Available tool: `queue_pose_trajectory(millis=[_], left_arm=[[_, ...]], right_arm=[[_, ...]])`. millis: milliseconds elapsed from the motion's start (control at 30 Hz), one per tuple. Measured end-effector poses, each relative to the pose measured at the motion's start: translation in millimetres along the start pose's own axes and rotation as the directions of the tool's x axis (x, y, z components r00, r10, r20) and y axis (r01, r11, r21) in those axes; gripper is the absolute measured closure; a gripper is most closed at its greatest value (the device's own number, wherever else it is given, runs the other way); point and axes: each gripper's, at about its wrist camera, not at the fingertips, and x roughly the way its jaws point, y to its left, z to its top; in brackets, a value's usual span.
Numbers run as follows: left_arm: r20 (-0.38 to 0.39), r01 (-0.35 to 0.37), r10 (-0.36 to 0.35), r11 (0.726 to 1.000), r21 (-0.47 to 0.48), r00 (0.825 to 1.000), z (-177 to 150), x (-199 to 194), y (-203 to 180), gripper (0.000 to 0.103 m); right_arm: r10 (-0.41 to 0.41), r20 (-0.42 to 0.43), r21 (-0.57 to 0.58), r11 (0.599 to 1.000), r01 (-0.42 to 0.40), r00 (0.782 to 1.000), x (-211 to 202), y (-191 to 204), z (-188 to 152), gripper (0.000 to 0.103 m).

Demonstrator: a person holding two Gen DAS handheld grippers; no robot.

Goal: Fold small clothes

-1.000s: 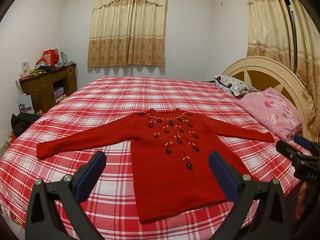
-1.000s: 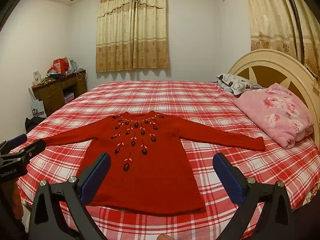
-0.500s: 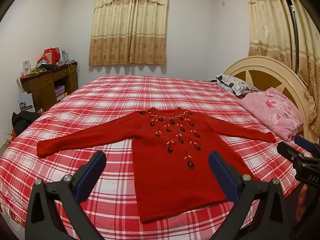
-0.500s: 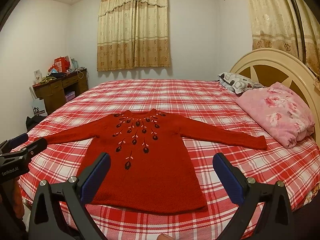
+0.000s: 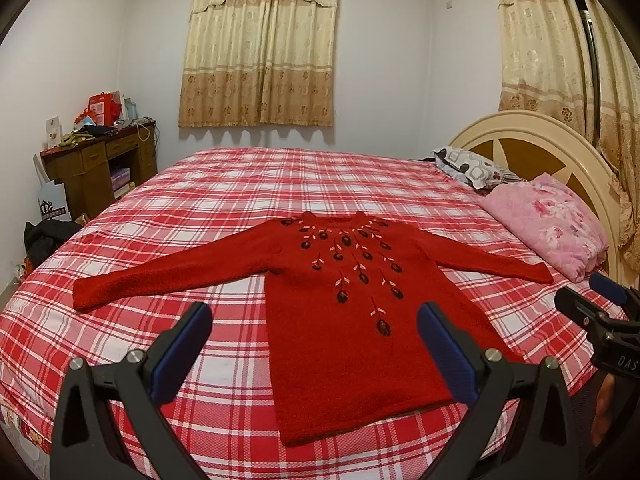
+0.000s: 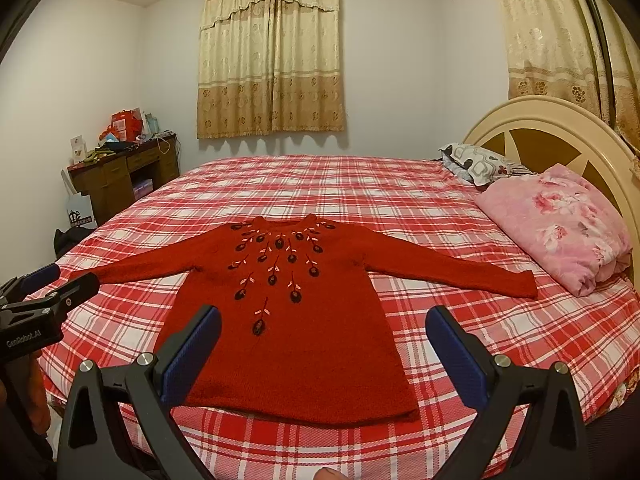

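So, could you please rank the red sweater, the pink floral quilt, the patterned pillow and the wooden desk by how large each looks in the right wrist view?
1. Red sweater, clearly largest.
2. Pink floral quilt.
3. Wooden desk.
4. Patterned pillow, smallest.
The sweater lies nearest the camera, which exaggerates it; the desk and pillow sit farther back, so their order is unsure.

We see a bed [image 5: 248, 184] covered edge to edge by a red-and-white plaid sheet [image 6: 360, 184]. A red sweater [image 5: 352, 320] lies flat on it near the foot edge, face up, its dark flower embroidery showing, both sleeves spread out toward the side edges and its hem closest to the foot. At the head end, by the cream headboard [image 6: 552, 128], a folded pink floral quilt [image 6: 560, 224] rests on the sheet, and just beyond it, toward the far corner, lies a grey patterned pillow [image 5: 468, 166]. The sweater lies apart from both.
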Motion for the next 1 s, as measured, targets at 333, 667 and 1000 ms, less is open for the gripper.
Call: queue_pose_trajectory(millis=[333, 667, 1000], left_arm=[[-0.023, -0.001, 0.001, 1.000, 0.003, 1.000, -1.7, 6.0, -0.4, 0.000], [-0.031, 0.001, 0.000, 1.000, 0.011, 1.000, -2.4, 6.4, -2.8, 0.000], [-0.036, -0.001, 0.002, 1.000, 0.017, 0.999, -4.7, 8.6, -3.5, 0.000]], right_arm=[[0.000, -0.031, 0.013, 1.000, 0.000, 1.000, 8.6, -3.6, -3.7, 0.001], [0.009, -0.033, 0.004, 1.000, -0.009, 0.999, 7.2, 0.4, -4.3, 0.001], [0.011, -0.037, 0.008, 1.000, -0.011, 0.999, 10.2, -0.3, -5.1, 0.001]])
